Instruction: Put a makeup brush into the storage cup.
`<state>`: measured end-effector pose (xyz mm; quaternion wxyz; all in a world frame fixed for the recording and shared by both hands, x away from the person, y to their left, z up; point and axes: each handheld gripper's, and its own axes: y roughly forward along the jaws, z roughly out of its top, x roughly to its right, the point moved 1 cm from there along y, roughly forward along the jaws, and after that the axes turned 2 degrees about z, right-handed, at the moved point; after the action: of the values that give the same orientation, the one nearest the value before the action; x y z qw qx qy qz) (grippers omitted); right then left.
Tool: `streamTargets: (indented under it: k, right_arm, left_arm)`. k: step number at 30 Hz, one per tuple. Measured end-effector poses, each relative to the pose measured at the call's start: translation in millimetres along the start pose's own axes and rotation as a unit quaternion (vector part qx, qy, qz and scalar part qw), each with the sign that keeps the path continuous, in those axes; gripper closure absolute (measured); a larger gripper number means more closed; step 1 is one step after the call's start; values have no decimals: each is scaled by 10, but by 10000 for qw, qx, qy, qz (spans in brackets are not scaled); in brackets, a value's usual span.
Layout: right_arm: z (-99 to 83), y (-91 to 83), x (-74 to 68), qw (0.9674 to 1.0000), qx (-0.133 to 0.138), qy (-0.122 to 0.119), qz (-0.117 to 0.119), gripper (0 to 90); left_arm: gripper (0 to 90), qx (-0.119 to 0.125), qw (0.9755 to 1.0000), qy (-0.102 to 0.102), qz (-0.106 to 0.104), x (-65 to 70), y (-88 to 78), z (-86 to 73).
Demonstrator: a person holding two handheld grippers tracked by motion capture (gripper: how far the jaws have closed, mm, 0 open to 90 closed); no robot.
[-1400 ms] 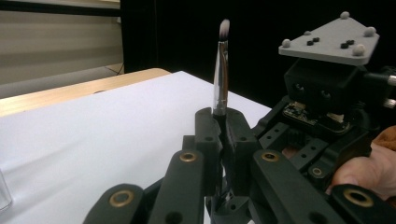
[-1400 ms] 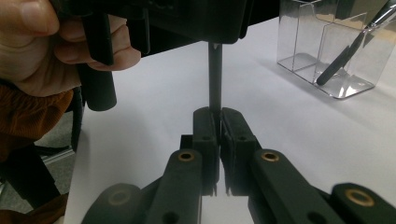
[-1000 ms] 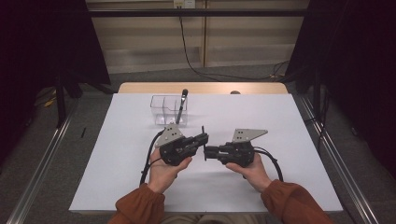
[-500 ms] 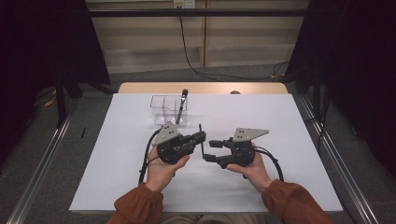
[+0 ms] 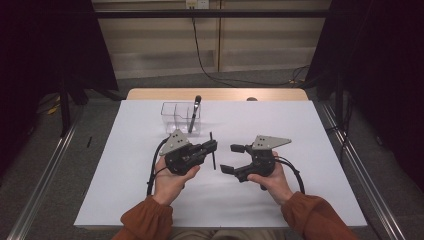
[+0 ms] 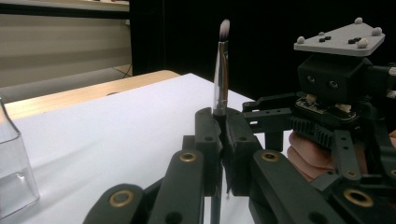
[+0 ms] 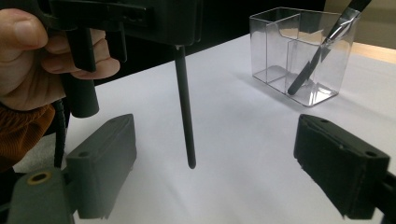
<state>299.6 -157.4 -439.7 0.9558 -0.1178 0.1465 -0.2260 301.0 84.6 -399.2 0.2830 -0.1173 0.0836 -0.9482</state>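
My left gripper (image 5: 212, 146) is shut on a thin make-up brush (image 5: 213, 155) and holds it across its jaws. In the left gripper view the brush (image 6: 220, 70) stands upright out of the closed jaws, bristle tip up. My right gripper (image 5: 232, 159) faces it from the right. Its jaws have just been opening and now stand wide apart. In the right gripper view the brush's dark handle (image 7: 184, 116) hangs between the two pads (image 7: 105, 163), touching neither, its end just above the white table.
A clear plastic organiser box (image 5: 181, 117) stands behind the grippers, with a second dark brush (image 5: 193, 112) leaning in its right compartment. In the right gripper view the box (image 7: 280, 51) is at the upper right. The white table top (image 5: 300, 125) spreads around both hands.
The right gripper's jaws went from shut at the brush's handle to wide open, letting it go. The left gripper keeps its grip on the brush and has barely moved.
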Motion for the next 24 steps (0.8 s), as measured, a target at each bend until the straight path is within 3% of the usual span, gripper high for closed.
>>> streamTargets:
  k: [2, 8, 13, 24]
  right_arm:
    - [-6, -3, 0, 10000, -37, -76, -31, 67]
    - [-24, -30, 16, 10000, -24, -52, -74, 57]
    - [-31, -70, 8, 9995, -36, -80, -305, 34]
    - [-17, -262, 45, 9981, 241, -111, -558, 41]
  left_arm:
    - [859, 9, 10000, -6, 23, -12, -13, 0]
    - [859, -9, 10000, -30, 77, -41, -44, -23]
    - [859, 15, 9999, -45, 141, -77, -94, -13]
    - [858, -2, 9998, -22, 193, -138, -169, 16]
